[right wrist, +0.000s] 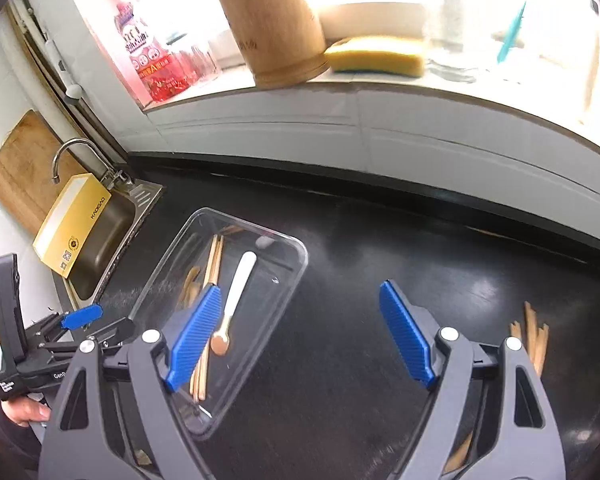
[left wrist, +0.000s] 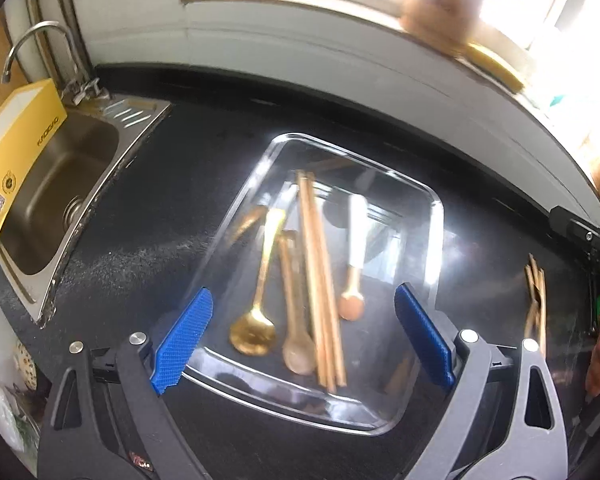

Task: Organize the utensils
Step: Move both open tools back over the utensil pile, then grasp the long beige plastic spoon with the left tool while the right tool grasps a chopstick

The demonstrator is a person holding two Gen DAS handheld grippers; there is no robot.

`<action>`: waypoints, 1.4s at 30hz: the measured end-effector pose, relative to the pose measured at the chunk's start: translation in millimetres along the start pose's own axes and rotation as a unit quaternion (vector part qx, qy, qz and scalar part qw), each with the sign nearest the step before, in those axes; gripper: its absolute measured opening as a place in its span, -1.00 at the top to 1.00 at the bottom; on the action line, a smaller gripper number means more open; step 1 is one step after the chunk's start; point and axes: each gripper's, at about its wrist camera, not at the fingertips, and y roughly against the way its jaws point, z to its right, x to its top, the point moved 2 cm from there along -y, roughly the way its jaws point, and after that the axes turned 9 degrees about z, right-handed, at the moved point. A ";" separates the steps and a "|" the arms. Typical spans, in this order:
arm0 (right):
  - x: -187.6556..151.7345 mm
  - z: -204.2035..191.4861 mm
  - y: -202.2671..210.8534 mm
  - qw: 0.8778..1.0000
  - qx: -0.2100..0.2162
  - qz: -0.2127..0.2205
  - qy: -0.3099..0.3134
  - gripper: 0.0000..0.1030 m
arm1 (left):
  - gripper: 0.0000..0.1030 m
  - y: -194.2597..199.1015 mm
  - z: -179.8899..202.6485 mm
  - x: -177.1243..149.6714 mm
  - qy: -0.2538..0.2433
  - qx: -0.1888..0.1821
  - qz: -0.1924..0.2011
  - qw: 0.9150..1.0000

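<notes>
A clear plastic tray [left wrist: 432,216] sits on the black counter. In it lie a gold spoon [left wrist: 256,320], a wooden spoon [left wrist: 296,344], wooden chopsticks [left wrist: 320,280] and a white-handled spoon [left wrist: 354,268]. My left gripper [left wrist: 304,344] is open and empty, above the tray's near end. My right gripper [right wrist: 300,332] is open and empty, over bare counter just right of the tray [right wrist: 292,264]. More wooden chopsticks [right wrist: 534,336] lie loose on the counter to the right; they also show in the left wrist view [left wrist: 536,296].
A steel sink [left wrist: 60,184] with a yellow box [left wrist: 16,152] and a tap [left wrist: 32,40] is at the left. On the window sill stand a wooden utensil holder [right wrist: 272,28], a yellow sponge [right wrist: 376,56] and a pink soap bottle [right wrist: 152,52]. A cutting board [right wrist: 20,172] leans by the sink.
</notes>
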 end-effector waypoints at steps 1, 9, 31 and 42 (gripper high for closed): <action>-5.4 2.9 12.0 1.000 -0.005 0.007 0.000 -0.53 | -0.74 5.5 9.5 -2.1 -0.008 -0.005 0.003 1.000; -48.6 54.9 102.7 0.996 -0.085 0.042 -0.001 -0.53 | -0.75 27.0 111.5 -31.9 -0.079 -0.063 0.002 0.995; -142.3 186.1 251.8 0.982 -0.177 0.055 -0.046 -0.53 | -0.75 65.5 300.8 -122.3 -0.212 -0.143 0.005 0.967; -141.0 198.9 226.8 0.985 -0.168 0.036 -0.029 -0.51 | -0.74 34.6 309.6 -129.4 -0.243 -0.122 0.000 0.962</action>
